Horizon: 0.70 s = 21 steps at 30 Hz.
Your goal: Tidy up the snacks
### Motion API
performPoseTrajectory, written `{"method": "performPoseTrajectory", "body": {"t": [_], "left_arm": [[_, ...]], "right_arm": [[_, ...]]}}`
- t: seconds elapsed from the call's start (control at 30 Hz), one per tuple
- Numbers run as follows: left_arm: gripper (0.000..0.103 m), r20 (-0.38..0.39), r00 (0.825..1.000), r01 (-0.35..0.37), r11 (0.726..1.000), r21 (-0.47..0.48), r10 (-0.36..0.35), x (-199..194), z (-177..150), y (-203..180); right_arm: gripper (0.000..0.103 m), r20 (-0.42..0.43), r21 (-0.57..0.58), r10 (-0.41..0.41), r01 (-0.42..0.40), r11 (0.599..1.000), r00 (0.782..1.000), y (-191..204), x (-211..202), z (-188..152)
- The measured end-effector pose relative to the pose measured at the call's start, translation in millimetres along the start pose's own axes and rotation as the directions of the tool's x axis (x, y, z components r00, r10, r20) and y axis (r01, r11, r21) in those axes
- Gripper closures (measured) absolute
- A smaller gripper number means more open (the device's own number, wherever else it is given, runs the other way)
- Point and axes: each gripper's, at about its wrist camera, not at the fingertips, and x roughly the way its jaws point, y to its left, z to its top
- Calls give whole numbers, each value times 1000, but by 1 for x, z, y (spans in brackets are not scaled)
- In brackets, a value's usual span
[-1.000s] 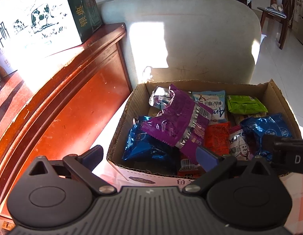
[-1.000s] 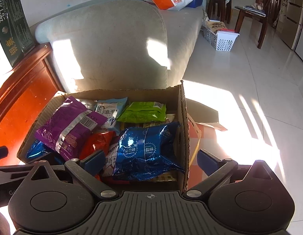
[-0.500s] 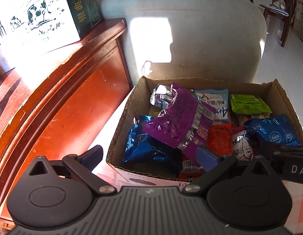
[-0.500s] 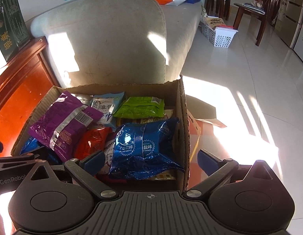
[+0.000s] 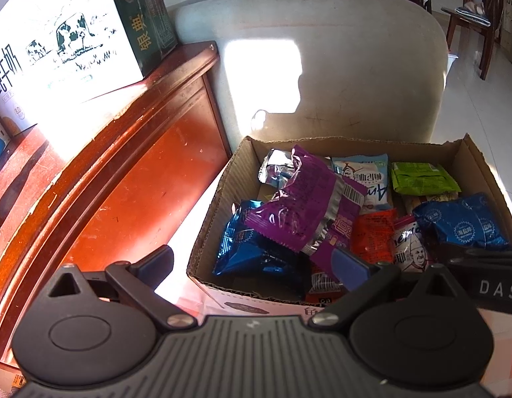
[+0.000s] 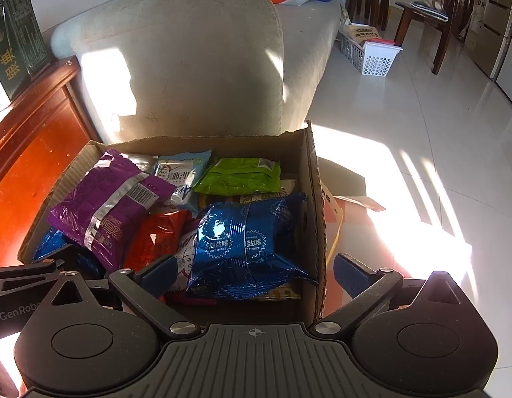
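Where the sun falls on the shiny white floor [image 6: 405, 126], a big gray sofa [image 6: 189, 59] stands next to a red-brown wooden cabinet [image 5: 116, 165] with one milk carton [image 5: 67, 46] on top. One wooden chair [image 6: 425, 16] and one white basket [image 6: 371, 56] sit far back. One open cardboard box [image 6: 310, 199] sits against the sofa. Inside it lie the snack bags: two blue bags [image 6: 246, 242], one purple bag [image 6: 106, 199], one red bag [image 6: 153, 238], one green bag [image 6: 239, 175] and one pale blue bag [image 6: 179, 172]; more are hidden under them. The left gripper [image 5: 252, 262] and the right gripper [image 6: 252, 272] hang over the near edge of the box, both spread wide and holding nothing.
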Motion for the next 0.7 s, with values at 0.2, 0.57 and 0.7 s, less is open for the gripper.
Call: {"method": "performPoseTrajectory", "body": {"t": [0.2,0.57,0.7], "left_arm": [[3,13,1000,-18,1000,-6,18,-4,-3,0],[3,15,1000,-20,1000,-21,21,-4,-3,1],[3,17,1000,-25,1000,-19,25,-3,-4,1]], "right_arm": [[2,1,-2,4,-4,1000,1000,0,-3,0],[2,17,-13,-2,2,1000,1000,2,-5,-1],[2,19,-11,-3,3,1000,1000,3,-5,-1]]}}
